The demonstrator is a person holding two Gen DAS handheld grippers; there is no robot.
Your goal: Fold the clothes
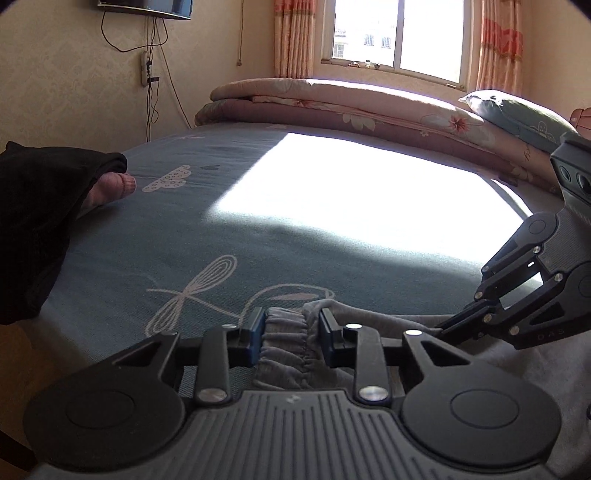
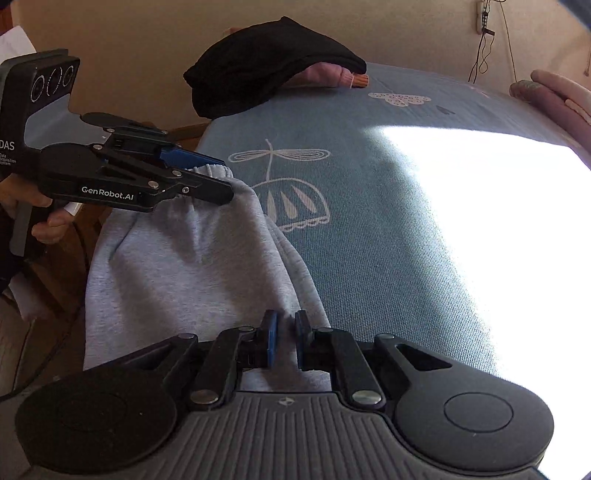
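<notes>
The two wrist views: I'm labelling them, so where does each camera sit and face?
Left wrist: on the left hand-held gripper, facing the window across the bed; its pads clamp the grey garment.
Right wrist: on the right hand-held gripper, facing the wall; a hand shows.
Shared: garment, bed, black clothes, each other's gripper.

From the left wrist view, the sweatpants (image 1: 284, 332) lie on the bed (image 1: 184, 240) at six o'clock, the dark garment (image 1: 37, 206) over a pink one (image 1: 114, 186) at nine, the folded quilts (image 1: 332, 107) at twelve, and the pillow (image 1: 517, 114) at two.
</notes>
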